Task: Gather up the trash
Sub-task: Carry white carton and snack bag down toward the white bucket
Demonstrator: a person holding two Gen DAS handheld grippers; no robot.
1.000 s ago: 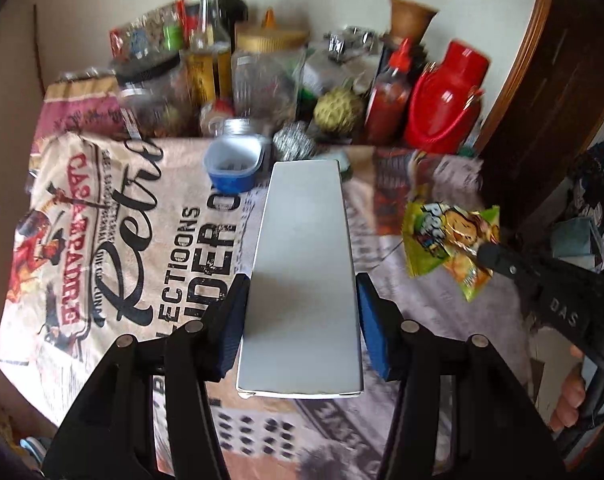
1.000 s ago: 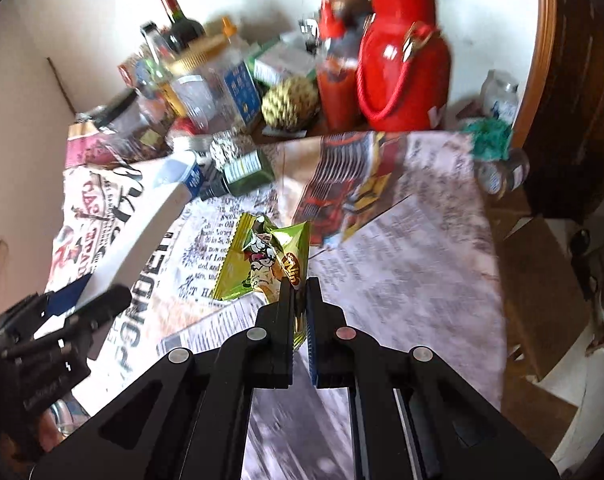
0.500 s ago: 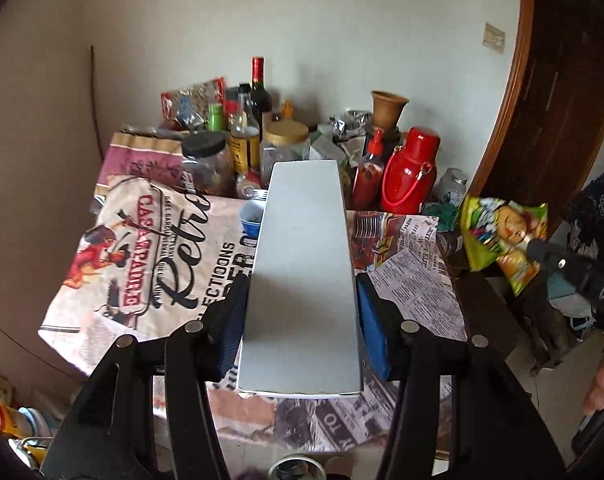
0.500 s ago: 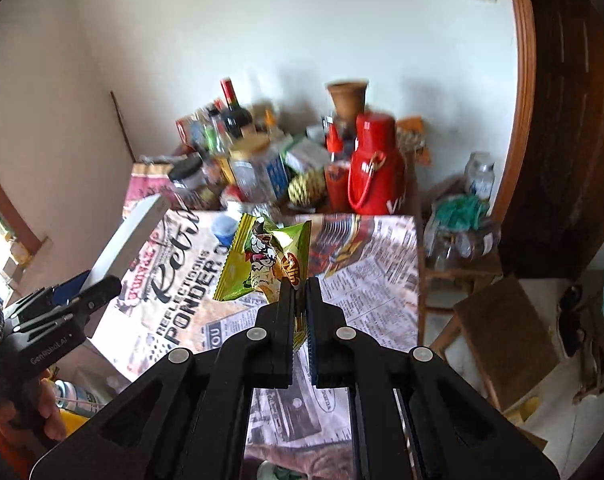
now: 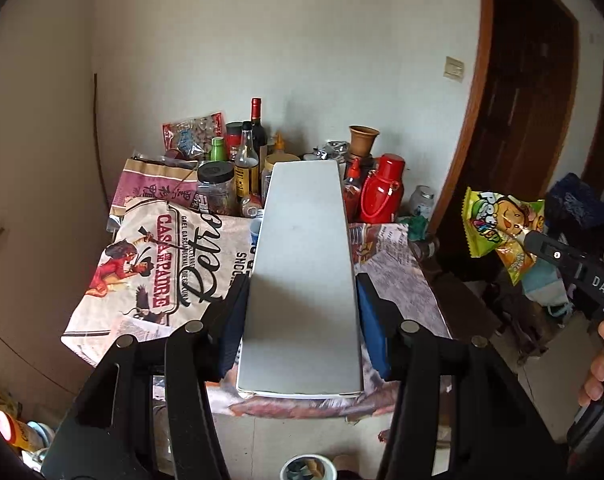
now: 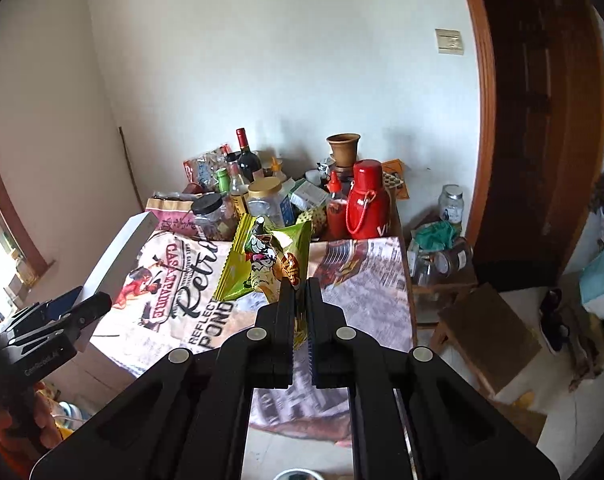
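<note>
Left wrist view: the left gripper (image 5: 300, 316) is clamping a long white box (image 5: 302, 264) by its sides, holding it clear of the desk (image 5: 402, 280), likely because both hands are carrying trash away together.

Right wrist view: the right gripper (image 6: 301, 300) is pinching a green snack wrapper (image 6: 262, 260) by its edge, nearly closed, above the desk's near edge; possibly a bin (image 6: 298, 474) is showing below.
</note>
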